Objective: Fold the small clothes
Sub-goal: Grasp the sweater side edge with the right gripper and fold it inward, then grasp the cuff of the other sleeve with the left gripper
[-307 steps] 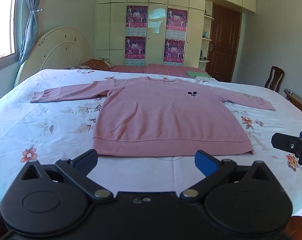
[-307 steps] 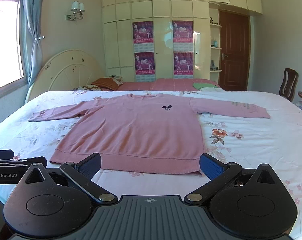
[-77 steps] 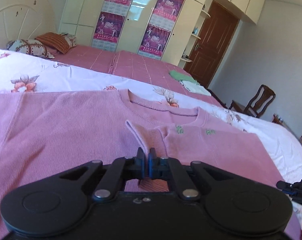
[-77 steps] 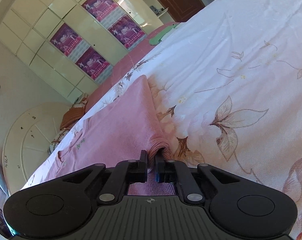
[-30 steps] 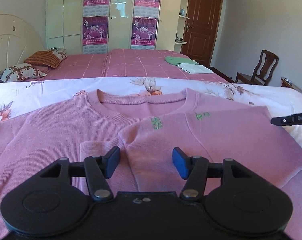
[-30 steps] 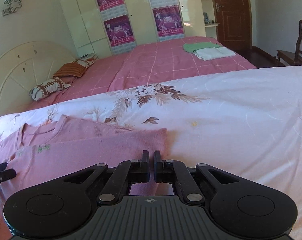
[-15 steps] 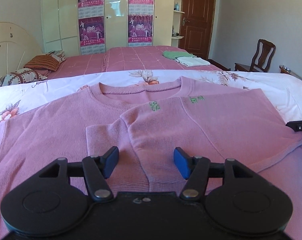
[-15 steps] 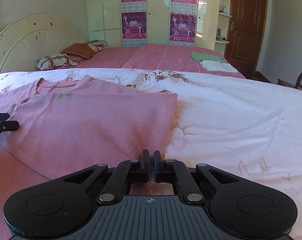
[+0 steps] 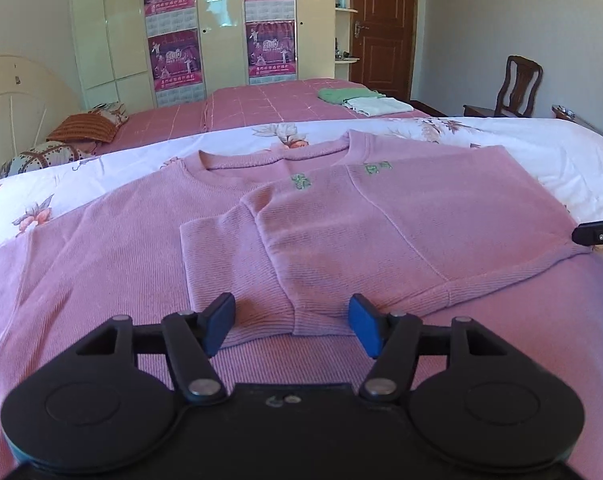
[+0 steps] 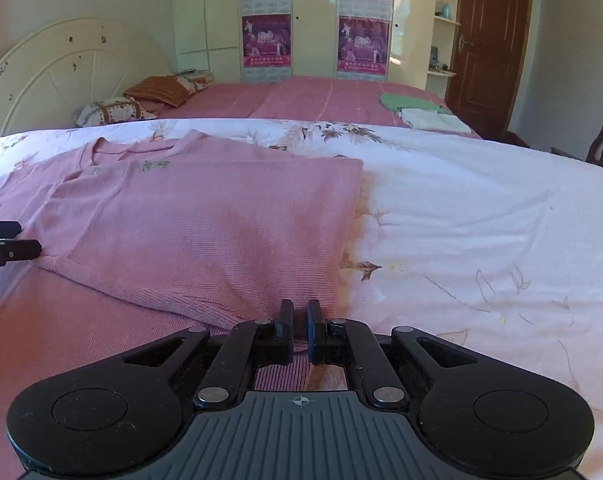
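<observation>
A pink sweater (image 9: pixel 121 248) lies flat on the floral bedsheet (image 9: pixel 561 148). Its right side and sleeve (image 9: pixel 381 232) are folded over its middle, with the sleeve cuff (image 9: pixel 321 320) lying just ahead of my left gripper (image 9: pixel 293 326). The left gripper is open and empty, its blue pads on either side of the cuff. In the right wrist view the folded sweater (image 10: pixel 205 220) fills the left half. My right gripper (image 10: pixel 299 334) is nearly shut, with the sweater's folded edge between its pads.
A second bed with a pink cover (image 10: pixel 301 100) stands behind, with pillows (image 10: pixel 113 110) and a stack of folded green and white clothes (image 10: pixel 421 114). A wooden chair (image 9: pixel 517 88) and a brown door (image 9: pixel 381 28) are at the right. Wardrobes with posters line the back wall.
Both grippers have drawn back toward me along the sweater. The left stays open. The right stays closed at the folded edge, and a small gap now shows between its pads.
</observation>
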`<control>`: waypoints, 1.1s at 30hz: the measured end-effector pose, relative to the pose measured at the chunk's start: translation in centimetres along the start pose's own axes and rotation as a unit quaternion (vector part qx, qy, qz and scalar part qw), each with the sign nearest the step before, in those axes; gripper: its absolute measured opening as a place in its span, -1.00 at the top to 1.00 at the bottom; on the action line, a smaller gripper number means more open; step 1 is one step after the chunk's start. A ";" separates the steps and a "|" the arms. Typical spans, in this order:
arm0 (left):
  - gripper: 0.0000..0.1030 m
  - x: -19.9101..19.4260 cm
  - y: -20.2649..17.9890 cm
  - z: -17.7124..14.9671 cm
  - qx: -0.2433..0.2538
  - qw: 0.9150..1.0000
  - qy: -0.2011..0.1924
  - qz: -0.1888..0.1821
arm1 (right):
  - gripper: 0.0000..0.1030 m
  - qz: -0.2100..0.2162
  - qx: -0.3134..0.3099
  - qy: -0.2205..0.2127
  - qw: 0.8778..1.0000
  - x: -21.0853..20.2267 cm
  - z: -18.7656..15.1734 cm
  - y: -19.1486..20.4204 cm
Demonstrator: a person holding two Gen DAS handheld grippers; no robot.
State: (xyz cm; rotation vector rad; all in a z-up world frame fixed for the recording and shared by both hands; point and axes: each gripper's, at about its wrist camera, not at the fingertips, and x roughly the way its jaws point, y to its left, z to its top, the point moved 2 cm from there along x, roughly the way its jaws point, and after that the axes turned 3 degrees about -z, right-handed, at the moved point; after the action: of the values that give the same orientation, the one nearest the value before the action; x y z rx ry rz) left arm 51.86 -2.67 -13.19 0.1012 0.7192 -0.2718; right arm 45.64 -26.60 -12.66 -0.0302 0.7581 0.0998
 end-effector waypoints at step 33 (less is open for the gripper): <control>0.39 -20.6 43.7 -17.2 -0.512 0.830 -0.145 0.170 | -0.57 0.028 0.168 -0.040 0.985 -5.7 1.5 14.2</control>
State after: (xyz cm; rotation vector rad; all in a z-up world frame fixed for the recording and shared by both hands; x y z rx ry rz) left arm 38.36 46.80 -12.46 -0.8214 0.4523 0.4603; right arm 41.05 -12.82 -7.53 0.3149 0.6885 0.0262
